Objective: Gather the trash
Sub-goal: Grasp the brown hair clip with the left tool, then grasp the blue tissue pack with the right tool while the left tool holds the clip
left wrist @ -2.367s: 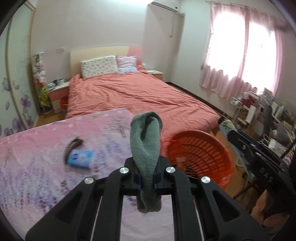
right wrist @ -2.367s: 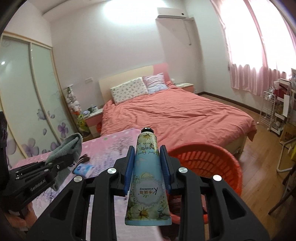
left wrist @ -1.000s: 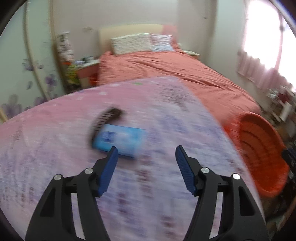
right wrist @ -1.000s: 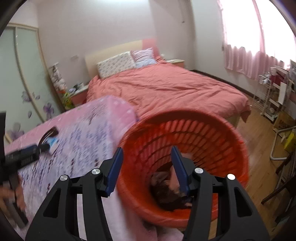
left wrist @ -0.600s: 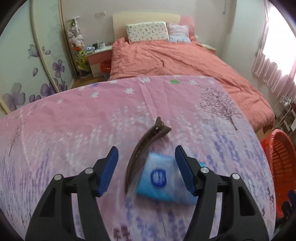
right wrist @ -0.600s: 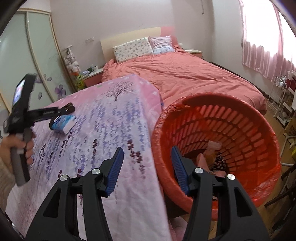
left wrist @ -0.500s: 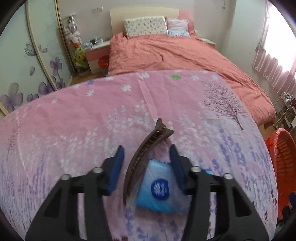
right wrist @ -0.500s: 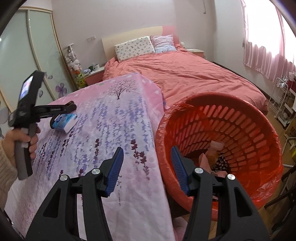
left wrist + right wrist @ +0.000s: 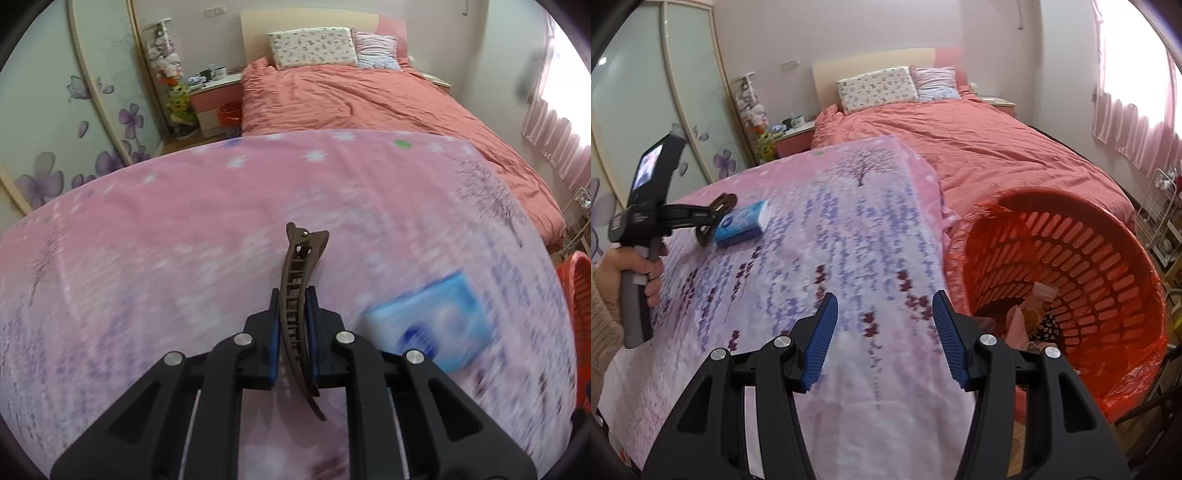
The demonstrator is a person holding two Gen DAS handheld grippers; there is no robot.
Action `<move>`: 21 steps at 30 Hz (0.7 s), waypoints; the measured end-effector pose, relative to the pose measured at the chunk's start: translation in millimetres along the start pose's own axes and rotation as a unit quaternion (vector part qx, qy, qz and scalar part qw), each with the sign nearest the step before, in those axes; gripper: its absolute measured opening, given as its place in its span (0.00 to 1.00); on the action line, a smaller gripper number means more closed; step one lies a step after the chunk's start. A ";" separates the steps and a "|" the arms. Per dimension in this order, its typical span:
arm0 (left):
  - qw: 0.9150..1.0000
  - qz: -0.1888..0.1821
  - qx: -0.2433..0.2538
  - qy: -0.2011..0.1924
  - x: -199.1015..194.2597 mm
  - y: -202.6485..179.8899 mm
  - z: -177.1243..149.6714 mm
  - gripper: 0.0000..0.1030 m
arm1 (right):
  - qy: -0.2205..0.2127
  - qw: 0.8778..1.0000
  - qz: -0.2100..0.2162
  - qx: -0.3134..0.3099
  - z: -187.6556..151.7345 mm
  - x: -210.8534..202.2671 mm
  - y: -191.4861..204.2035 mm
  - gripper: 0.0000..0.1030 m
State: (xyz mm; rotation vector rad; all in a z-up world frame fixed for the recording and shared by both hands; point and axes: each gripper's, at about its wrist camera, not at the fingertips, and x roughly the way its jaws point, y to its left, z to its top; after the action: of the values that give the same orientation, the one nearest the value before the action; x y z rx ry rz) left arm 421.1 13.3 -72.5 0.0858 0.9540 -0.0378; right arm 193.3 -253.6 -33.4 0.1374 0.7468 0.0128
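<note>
The left hand-held gripper (image 9: 291, 325) had just closed on the stiff, light hair clip (image 9: 300, 295) mid-length (slippery plastic, probably); the right hand-held gripper (image 9: 884, 334) stood half-open, empty.

Matt brown plastic hair clip (image 9: 297, 295); glossy blue plastic-wrapped tissue pack (image 9: 434, 325); soft printed pink cloth over the desk (image 9: 827, 236); glossy orange plastic laundry basket (image 9: 1071, 266) with slotted walls; matt black plastic left hand-held gripper (image 9: 291, 310)

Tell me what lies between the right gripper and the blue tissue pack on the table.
Only bare flowered tablecloth, as the right wrist view shows. The right gripper hangs open and empty, and nothing sits on the stretch up to the tissue pack.
</note>
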 end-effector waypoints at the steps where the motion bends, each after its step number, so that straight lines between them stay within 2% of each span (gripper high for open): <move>1: 1.000 0.002 -0.002 0.000 -4.1 9.2 -5.6 0.13 | 0.002 1.000 0.004 0.000 -0.1 0.6 3.3 0.53; 7: 0.999 0.042 -0.009 -0.005 -36.1 68.5 -59.8 0.13 | 0.015 0.999 0.039 -0.003 3.2 12.3 34.2 0.53; 9: 0.998 0.053 -0.016 -0.009 -43.6 80.7 -71.1 0.17 | 0.020 0.998 0.053 -0.004 5.9 19.8 48.2 0.59; 11: 0.998 0.056 -0.018 -0.017 -47.4 87.3 -77.5 0.20 | 0.022 0.998 0.066 -0.002 10.9 28.9 64.2 0.71; 13: 0.998 0.059 -0.018 -0.024 -49.2 88.1 -81.2 0.21 | 0.023 0.997 0.071 -0.002 18.0 40.6 79.8 0.79; 15: 0.998 0.062 -0.013 -0.028 -50.2 86.7 -82.9 0.20 | 0.026 0.997 0.069 -0.001 23.7 50.2 90.0 0.82; 17: 0.998 0.052 -0.020 -0.028 -50.6 89.1 -82.6 0.20 | 0.027 0.998 0.063 -0.001 32.1 61.4 102.2 0.88; 21: 0.998 0.032 -0.038 -0.028 -53.1 99.1 -87.2 0.21 | 0.037 0.998 0.049 -0.009 46.6 84.2 125.3 0.92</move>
State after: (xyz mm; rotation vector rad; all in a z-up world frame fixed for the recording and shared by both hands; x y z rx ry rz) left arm 326.4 119.5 -73.8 0.0444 0.8955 0.0555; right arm 291.4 -129.9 -40.3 0.1567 0.8134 0.1189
